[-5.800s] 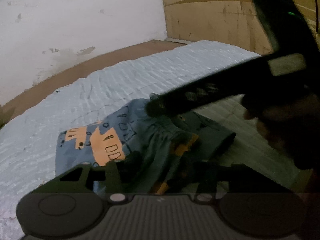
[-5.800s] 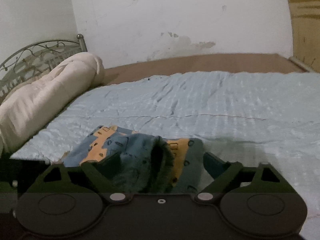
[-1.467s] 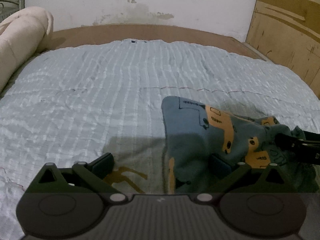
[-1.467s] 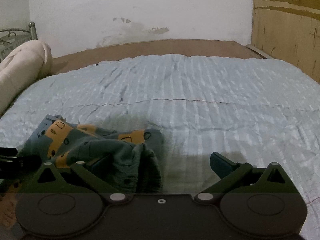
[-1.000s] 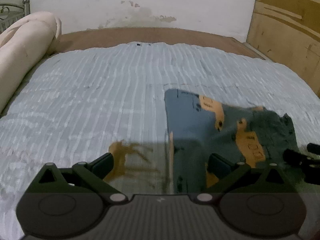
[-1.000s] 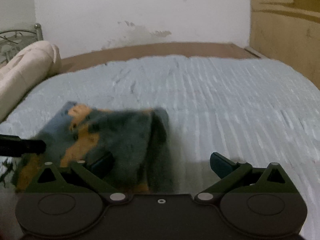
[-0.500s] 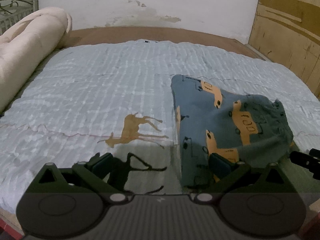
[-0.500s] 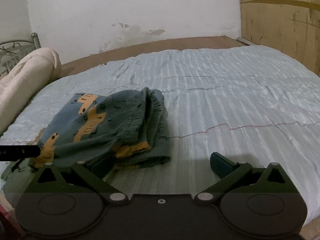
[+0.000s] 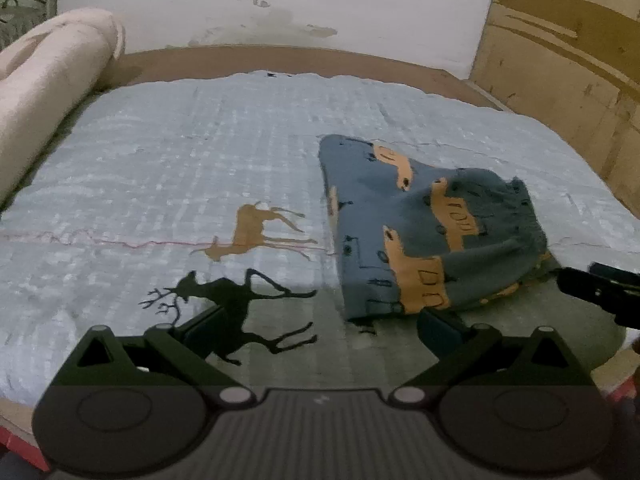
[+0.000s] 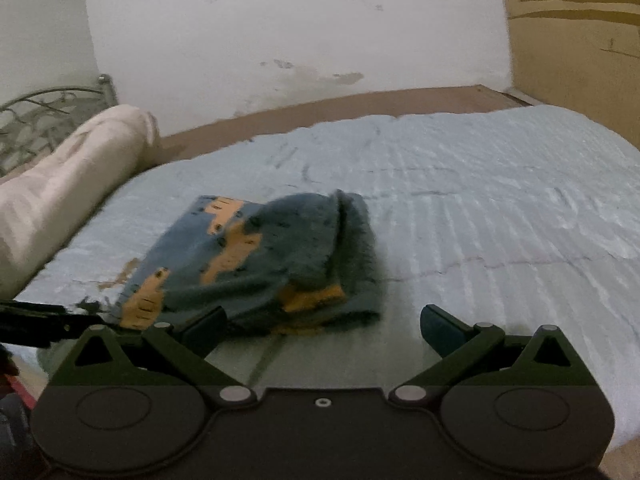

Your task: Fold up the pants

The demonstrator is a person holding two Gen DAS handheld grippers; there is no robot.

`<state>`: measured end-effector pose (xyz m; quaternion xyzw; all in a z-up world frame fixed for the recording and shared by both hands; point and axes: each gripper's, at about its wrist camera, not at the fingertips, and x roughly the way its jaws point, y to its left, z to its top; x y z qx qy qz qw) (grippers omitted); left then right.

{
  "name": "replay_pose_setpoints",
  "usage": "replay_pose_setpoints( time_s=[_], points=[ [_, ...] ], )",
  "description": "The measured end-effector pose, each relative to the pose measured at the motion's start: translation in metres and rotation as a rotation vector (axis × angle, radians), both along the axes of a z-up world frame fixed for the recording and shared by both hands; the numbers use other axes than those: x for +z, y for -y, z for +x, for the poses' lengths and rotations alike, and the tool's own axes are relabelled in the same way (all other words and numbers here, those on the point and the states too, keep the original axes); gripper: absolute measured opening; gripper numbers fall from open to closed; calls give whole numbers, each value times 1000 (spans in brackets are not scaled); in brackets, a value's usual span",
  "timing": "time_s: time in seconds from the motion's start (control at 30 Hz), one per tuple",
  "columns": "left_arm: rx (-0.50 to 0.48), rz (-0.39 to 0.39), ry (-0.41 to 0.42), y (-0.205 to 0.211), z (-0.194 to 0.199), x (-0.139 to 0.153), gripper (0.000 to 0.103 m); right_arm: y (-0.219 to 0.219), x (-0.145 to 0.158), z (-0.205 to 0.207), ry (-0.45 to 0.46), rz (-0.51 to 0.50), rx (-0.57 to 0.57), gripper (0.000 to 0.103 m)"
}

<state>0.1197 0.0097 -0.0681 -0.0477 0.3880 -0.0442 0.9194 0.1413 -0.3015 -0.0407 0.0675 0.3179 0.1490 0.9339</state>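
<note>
Pants (image 9: 420,236) lay folded into a compact bundle on the pale blue bedspread (image 9: 200,152), right of its orange deer print (image 9: 256,232). Left gripper (image 9: 320,328) sat just short of the bundle, jaws wide, holding nothing. Right gripper (image 10: 322,328) likewise: jaws wide, empty, near the pants (image 10: 260,264). Rolled cream bedding (image 10: 68,176) lay along the left edge.

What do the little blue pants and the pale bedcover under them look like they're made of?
The pants look like soft knitted cotton with a matte finish: they slump in rounded folds, and the gathered waistband looks fuzzy. The bedcover seems a thin quilted fabric, slightly glossy: stitched ridges catch the light, and deer figures are printed or sewn on; which, I cannot tell.
</note>
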Motion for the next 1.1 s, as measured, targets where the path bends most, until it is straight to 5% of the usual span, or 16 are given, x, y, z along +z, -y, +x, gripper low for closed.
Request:
replay_pose_setpoints(
  time_s=[0.37,0.73,1.1],
  points=[
    [-6,-16,4,2,30,-1,103,-2,-6,23,-20,29,34,102],
    [-7,-53,-1,4,94,-13,103,6,-25,97,-119,155,36,102],
    [-66,-201,-66,0,115,-21,103,7,-26,115,-175,260,76,95]
  ],
)
